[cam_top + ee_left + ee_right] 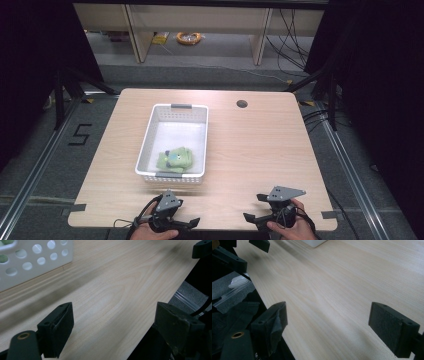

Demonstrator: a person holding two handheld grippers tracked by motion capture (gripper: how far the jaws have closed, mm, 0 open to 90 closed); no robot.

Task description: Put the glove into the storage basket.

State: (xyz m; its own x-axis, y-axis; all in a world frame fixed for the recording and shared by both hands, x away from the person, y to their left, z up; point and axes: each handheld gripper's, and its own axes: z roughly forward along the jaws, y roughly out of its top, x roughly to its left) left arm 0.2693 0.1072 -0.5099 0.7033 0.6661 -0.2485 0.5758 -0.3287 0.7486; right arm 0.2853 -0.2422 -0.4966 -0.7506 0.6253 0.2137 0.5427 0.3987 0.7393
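Observation:
A white perforated basket (pixel 148 131) stands on the left half of the wooden table (pixel 250 145). Inside it, toward the near end, lies a green soft item (pixel 175 160) with a small blue and white patch. My left gripper (pixel 184 211) hovers at the table's near edge just in front of the basket, open with nothing between its jaws (pixel 113 315). My right gripper (pixel 256 208) is held at the near edge to the right, also open and holding nothing (pixel 329 312). The basket's wall (pixel 32 262) fills the upper left of the left gripper view; its corner (pixel 313 242) appears in the right gripper view.
A round cable hole (pixel 242 104) sits at the table's far right. Bare wood lies between the grippers and right of the basket. Black frame legs and floor rails flank the table. Shelving and cables stand beyond the far edge.

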